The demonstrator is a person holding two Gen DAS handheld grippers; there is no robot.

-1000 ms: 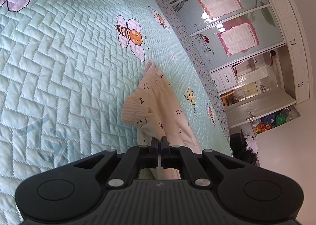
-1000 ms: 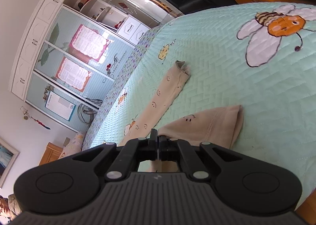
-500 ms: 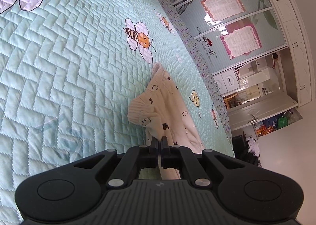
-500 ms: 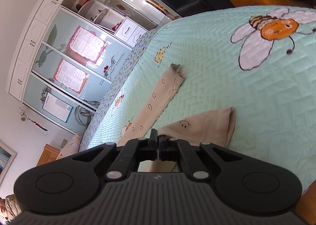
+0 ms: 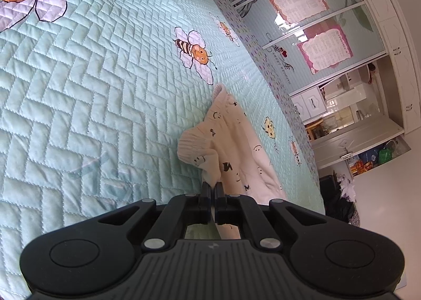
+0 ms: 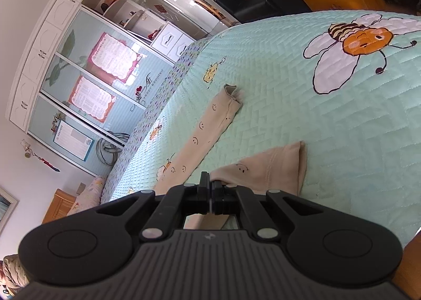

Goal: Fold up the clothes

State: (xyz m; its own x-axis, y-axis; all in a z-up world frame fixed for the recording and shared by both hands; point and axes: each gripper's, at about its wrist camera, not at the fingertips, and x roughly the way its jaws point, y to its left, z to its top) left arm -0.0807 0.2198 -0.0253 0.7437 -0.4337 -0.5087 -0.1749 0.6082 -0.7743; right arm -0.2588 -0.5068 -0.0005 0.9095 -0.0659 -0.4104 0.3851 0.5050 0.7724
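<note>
Quilted mint bedspread with bee motifs, wardrobe behind. Cream child's trousers lie just ahead of both claws. Left gripper is closed on cloth near the elastic waistband; right gripper is closed on a leg's hem end. Fabric appears light, limp, non-slippery; hems and waistband likely give the firmest hold.

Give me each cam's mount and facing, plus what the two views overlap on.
Left wrist: sits on the left hand-held gripper, looking along its shut fingers at the ribbed waistband of beige smiley-print cotton trousers on a mint quilted bee-pattern bedspread; only the black gripper body shows.
Right wrist: sits on the right hand-held gripper, shut on the trousers' leg end, facing the bedspread; only gripper body shows.
Shared: trousers, bedspread, the white wardrobe with pink posters.
</note>
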